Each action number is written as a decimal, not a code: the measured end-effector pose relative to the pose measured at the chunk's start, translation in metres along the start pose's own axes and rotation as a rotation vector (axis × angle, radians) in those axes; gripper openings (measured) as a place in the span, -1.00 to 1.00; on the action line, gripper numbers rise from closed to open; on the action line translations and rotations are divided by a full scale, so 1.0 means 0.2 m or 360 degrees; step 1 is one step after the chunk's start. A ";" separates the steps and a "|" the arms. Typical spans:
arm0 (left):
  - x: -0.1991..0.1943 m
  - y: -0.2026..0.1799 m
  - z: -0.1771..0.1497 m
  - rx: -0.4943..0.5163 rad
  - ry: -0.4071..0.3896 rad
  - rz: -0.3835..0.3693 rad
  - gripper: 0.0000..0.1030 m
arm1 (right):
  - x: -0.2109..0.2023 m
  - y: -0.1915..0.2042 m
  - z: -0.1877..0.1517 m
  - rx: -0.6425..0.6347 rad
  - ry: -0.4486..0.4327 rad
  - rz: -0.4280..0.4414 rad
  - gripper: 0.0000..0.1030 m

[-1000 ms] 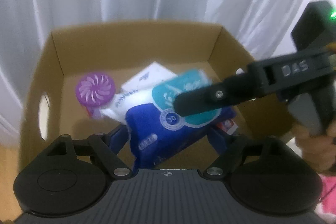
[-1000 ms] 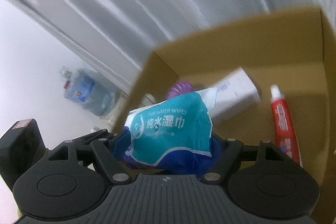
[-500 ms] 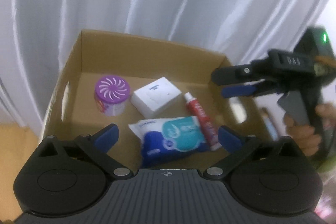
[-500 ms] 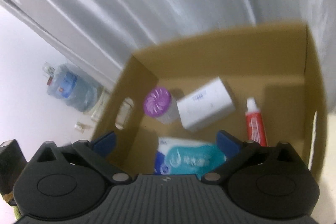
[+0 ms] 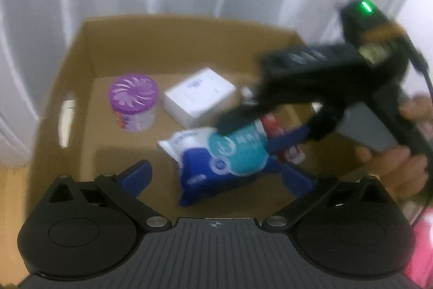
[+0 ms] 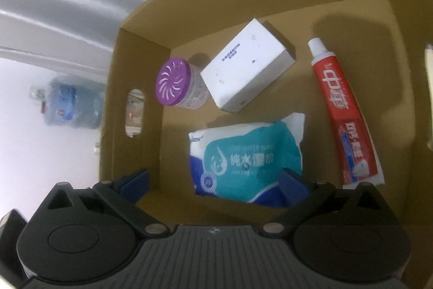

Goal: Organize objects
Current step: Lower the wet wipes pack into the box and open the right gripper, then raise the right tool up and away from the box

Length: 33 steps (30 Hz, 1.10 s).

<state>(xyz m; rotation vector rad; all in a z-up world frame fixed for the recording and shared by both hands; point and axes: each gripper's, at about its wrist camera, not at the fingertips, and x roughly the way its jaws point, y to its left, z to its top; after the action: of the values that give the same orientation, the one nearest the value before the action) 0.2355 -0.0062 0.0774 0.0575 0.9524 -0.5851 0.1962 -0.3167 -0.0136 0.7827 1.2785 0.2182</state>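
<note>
The soft teal-and-blue plastic pack of wet wipes [image 6: 245, 161] has just been let go. It is now seen lying flat on the floor of the open brown cardboard box [image 6: 135, 50], toward the near wall, with nothing pressing on it. The left claw [image 5: 216, 175] is spread wide and empty, its blue pads standing well clear on either side of the pack; the jaws have just been opening. The right claw [image 6: 213, 180] is likewise wide apart and empty, and its jaws too have just been opening, with the pack below and between them but not gripped.

Inside the same box, the round purple-lidded air freshener tub [image 6: 177, 84] is set near the left wall, the white rectangular carton [image 6: 247, 72] is just beside it, and the red toothpaste tube with a white cap [image 6: 341, 113] is laid along the right side. The four items appear to be gathered, so this placement is judged complete.

Compared with a second ago, when the pack was pinched between both claws and held up above the box floor, it has been dropped down to rest flat. In the left wrist view the right claw, blurred, has swung back in low over the pack after having been withdrawn to the right half a second ago.
</note>
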 end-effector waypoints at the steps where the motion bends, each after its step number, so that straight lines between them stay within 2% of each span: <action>1: 0.04 -0.01 0.00 0.0021 0.0022 -0.0014 0.99 | 0.03 0.00 0.01 0.0015 0.0020 -0.0011 1.00; 3: 0.09 -0.02 0.00 0.0011 0.0051 -0.0042 0.99 | 0.09 -0.01 0.02 0.0040 0.0069 0.0012 1.00; 6: 0.15 0.02 0.02 -0.0079 0.0111 -0.0093 0.99 | 0.10 0.00 0.03 0.0058 0.0064 0.0029 1.00; 11: 0.20 0.14 0.02 -0.0268 0.0149 -0.0193 0.99 | 0.12 -0.05 0.04 0.0185 0.0098 0.0204 1.00; 18: 0.18 0.20 0.01 -0.0344 0.0110 -0.0221 0.99 | 0.11 -0.08 0.07 0.0237 -0.0015 0.0292 1.00; 25: 0.02 0.12 -0.01 -0.0280 -0.0030 -0.0166 0.99 | 0.02 -0.10 0.02 0.0245 -0.0161 0.0357 1.00; 33: -0.32 -0.06 -0.08 -0.0146 -0.0271 0.0008 0.99 | -0.29 -0.05 -0.20 0.0125 -0.0404 0.0484 1.00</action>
<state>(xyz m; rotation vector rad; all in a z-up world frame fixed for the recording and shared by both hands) 0.1894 0.0168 0.1208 -0.0706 0.8122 -0.5322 0.1392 -0.3405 0.0215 1.0383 0.9303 0.3036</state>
